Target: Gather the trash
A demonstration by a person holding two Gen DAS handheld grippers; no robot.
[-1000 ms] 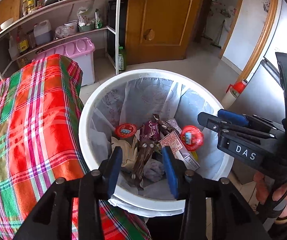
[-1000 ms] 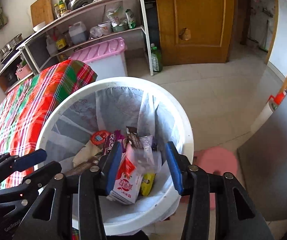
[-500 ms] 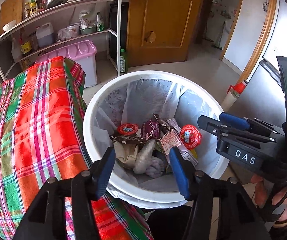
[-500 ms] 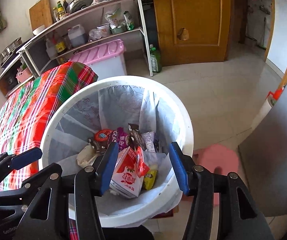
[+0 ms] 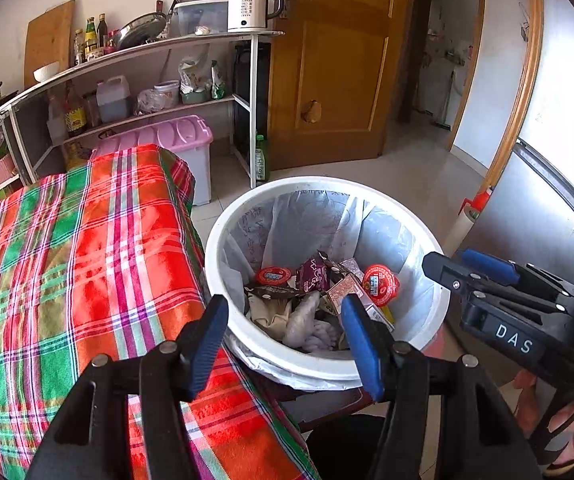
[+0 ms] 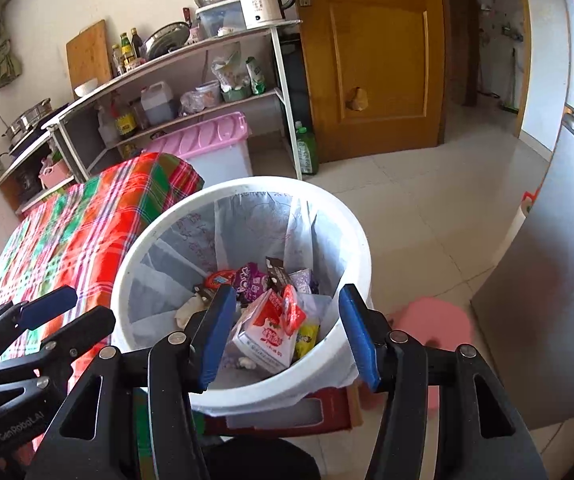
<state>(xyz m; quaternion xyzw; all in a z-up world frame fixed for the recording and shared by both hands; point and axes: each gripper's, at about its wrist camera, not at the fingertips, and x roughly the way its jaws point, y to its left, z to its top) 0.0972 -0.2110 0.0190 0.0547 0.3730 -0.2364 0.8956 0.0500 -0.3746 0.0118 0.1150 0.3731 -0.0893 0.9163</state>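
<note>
A white trash bin (image 5: 427,240) lined with a clear bag stands beside the table; it also shows in the right wrist view (image 6: 357,236). Inside lie wrappers, red-lidded cups (image 5: 381,284), a crumpled cloth (image 5: 307,320) and a milk carton (image 6: 265,338). My left gripper (image 5: 285,344) is open and empty, above the bin's near rim. My right gripper (image 6: 283,338) is open and empty, above the bin's near side. The right gripper also shows at the right of the left wrist view (image 5: 483,270). The left gripper shows at the left of the right wrist view (image 6: 47,316).
A table with a red and green plaid cloth (image 5: 67,264) is left of the bin. Behind are shelves with bottles and a kettle (image 5: 253,4), a pink-lidded box (image 5: 167,136), a wooden door (image 5: 335,64), a pink stool (image 6: 435,320) and a steel fridge (image 6: 559,280).
Both grippers have pulled up and back from the bin, so it looks smaller. The jaws of both have opened wider. The trash in the bin stays put.
</note>
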